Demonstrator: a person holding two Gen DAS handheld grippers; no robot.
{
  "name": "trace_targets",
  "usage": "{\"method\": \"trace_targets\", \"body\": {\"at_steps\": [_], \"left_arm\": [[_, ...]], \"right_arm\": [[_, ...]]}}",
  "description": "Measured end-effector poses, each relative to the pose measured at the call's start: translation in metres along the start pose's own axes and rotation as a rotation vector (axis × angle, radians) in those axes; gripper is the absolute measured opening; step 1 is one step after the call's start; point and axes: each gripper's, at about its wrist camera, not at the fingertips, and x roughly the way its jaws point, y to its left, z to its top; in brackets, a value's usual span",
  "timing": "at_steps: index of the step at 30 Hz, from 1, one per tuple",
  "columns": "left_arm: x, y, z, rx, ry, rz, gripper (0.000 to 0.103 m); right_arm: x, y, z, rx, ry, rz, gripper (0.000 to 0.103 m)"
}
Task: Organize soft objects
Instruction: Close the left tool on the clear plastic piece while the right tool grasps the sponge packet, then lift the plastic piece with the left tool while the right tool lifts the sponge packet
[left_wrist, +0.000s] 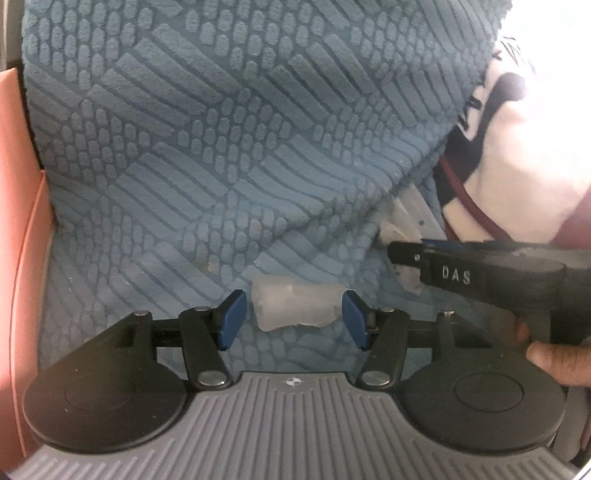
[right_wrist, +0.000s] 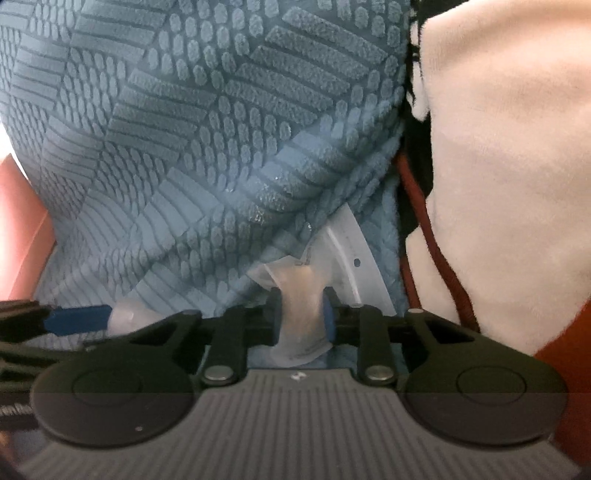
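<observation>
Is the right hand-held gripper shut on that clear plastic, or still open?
Shut on it. In the right wrist view the right hand-held gripper has both blue pads pinching the clear plastic, which bunches narrow between them.

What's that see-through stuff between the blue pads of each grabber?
Crinkly clear plastic wrap on the blue blanket. The left gripper stands open around it in its own view; the right gripper pinches it in the right view.
</observation>
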Motion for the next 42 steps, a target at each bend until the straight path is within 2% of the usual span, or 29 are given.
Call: {"method": "trace_targets", "body": {"at_steps": [4, 8, 14, 16, 17, 18, 21, 25, 26, 42], "left_arm": [[0.002, -0.005, -0.003, 0.031, -0.015, 0.004, 0.063], [0.010, -0.016, -0.005, 0.102, -0.008, 0.055, 0.063], [0.014, -0.022, -0.009, 0.154, -0.039, 0.097, 0.062], [0.015, -0.022, -0.007, 0.162, -0.049, 0.132, 0.058], [0.017, -0.023, -0.006, 0.177, -0.052, 0.173, 0.049], [0.018, -0.022, -0.006, 0.181, -0.063, 0.181, 0.043], [0.017, -0.014, -0.002, 0.135, -0.067, 0.173, 0.032], [0.011, -0.008, -0.002, 0.100, -0.056, 0.151, 0.026], [0.010, -0.008, -0.002, 0.096, -0.054, 0.146, 0.020], [-0.037, -0.010, -0.013, 0.039, -0.100, 0.100, 0.013]], "right_arm": [[-0.014, -0.005, 0.000, 0.032, -0.016, 0.014, 0.021], [-0.030, -0.010, -0.001, 0.056, -0.038, 0.031, 0.021], [-0.029, -0.005, -0.001, 0.058, -0.026, 0.035, 0.021], [-0.028, -0.005, -0.006, 0.058, -0.007, 0.041, 0.022], [-0.027, -0.004, -0.008, 0.058, -0.001, 0.040, 0.022], [-0.027, 0.001, -0.014, 0.060, 0.000, 0.037, 0.022], [-0.031, 0.003, -0.018, 0.062, 0.001, 0.048, 0.022], [-0.039, 0.009, -0.027, 0.053, 0.001, 0.056, 0.022], [-0.041, 0.010, -0.028, 0.054, -0.001, 0.056, 0.022], [-0.081, 0.019, -0.056, 0.071, -0.038, 0.074, 0.021]]}}
